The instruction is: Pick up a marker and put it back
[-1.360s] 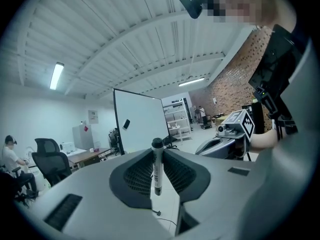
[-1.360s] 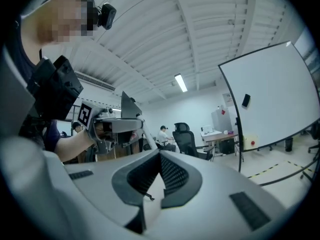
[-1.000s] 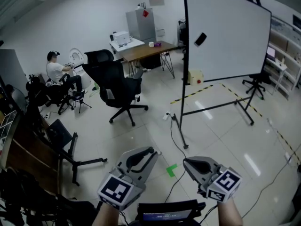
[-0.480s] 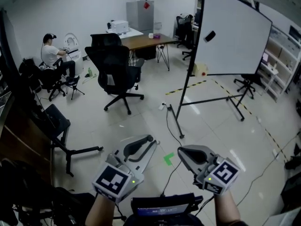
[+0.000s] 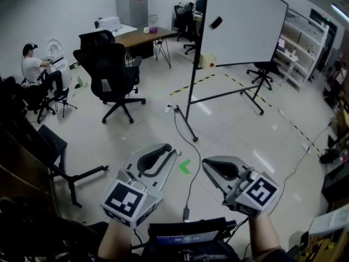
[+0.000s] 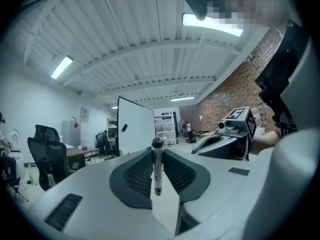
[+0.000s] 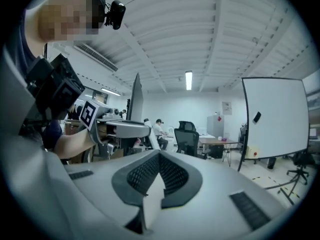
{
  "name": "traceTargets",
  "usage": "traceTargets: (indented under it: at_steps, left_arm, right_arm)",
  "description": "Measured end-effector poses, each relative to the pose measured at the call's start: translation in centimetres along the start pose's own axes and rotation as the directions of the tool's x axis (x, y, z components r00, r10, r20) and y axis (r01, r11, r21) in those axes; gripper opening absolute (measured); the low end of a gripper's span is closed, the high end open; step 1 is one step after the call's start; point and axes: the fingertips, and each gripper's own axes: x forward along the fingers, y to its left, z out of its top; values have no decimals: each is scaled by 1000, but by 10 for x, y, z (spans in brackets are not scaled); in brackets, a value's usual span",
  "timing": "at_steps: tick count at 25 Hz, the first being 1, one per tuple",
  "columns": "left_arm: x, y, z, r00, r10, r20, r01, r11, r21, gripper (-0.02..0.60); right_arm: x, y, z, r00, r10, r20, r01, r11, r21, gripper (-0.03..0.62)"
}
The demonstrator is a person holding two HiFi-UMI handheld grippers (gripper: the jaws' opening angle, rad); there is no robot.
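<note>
left gripper [image 5: 170, 150] pinches marker [image 6: 157, 166] upright, right gripper [image 5: 206, 164] closed empty; whiteboard [image 5: 240, 21] well ahead, so i judge a jolt en route could tilt or drop it.

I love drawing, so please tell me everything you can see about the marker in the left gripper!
The marker is a slim white stick, plastic by its look, with small dark print down its side and a dark cap on top. It stands upright, pinched between the ribbed dark jaws of the left gripper, up in the air. Nothing else touches it.
</note>
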Motion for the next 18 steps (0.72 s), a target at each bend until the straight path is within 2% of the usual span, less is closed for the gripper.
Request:
traceTargets:
  at_steps: [5,13,18]
  left_arm:
    - [15,-33,5,999,-41,10,41,999,14,63]
    - [57,-105,15,999,-52,9,52,998,33,63]
    - [74,-138,10,999,-51,-19,52,998,45,63]
  right_arm:
    - [-38,-6,-1,999,-39,32,39,999,2,12]
    - [-123,-36,-23,996,-84,39,81,994,72,12]
    - [-159,-47,-35,994,-101,38,97,991,92,12]
